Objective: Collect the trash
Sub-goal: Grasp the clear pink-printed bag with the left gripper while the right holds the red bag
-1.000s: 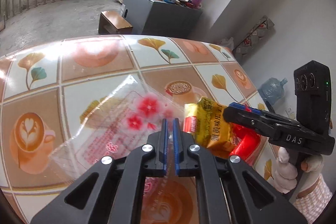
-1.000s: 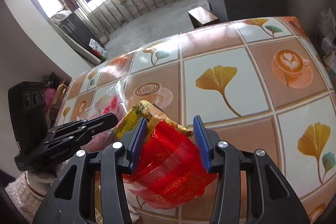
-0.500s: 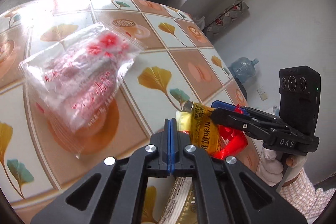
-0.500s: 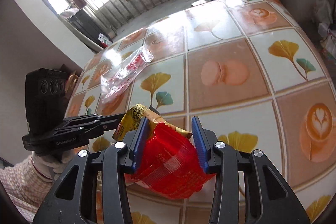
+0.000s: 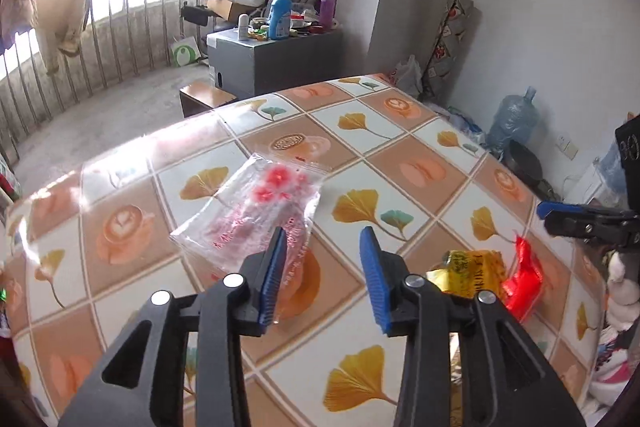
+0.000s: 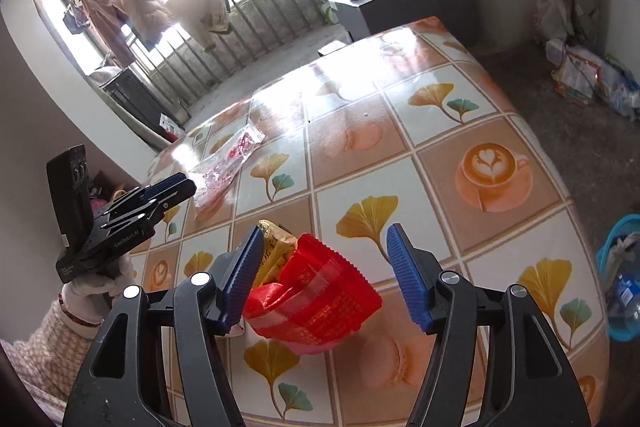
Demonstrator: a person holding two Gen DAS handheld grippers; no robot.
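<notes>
— Blue-padded and black-framed, our left gripper (image 5: 323,277) is angling down over the tiled surface (image 5: 424,171). How are its jaws sitting?

— We are seeing them apart, having just been opening, with nothing between the pads. The clear wrapper with red flowers (image 5: 256,211) is lying flat on the surface just beyond the left-hand pad, and that pad is overlapping the wrapper's near corner in the left wrist view; we cannot tell whether it is touching.

— And the hand carrying that gripper?

— From the right wrist view we are seeing a hand in a pale glove (image 6: 94,281), with a checked sleeve (image 6: 36,343) below it, gripping the device from underneath at the table's edge.

— What are we doing with our right gripper (image 6: 322,277)?

— We are tilting it downward too. Its jaws have just been opening and are standing wide. The red wrapper (image 6: 316,297) is sitting between them, close against the left-hand pad and clear of the right-hand one. We are not clamping it.

— Anything else there?

— The yellow wrapper (image 6: 276,247) is poking out behind the red one, right beside the left-hand pad. In the left wrist view we are seeing both lying together near the surface's edge. A blue basket (image 6: 618,279) is standing on the floor (image 6: 560,115) off the surface's right side.
</notes>
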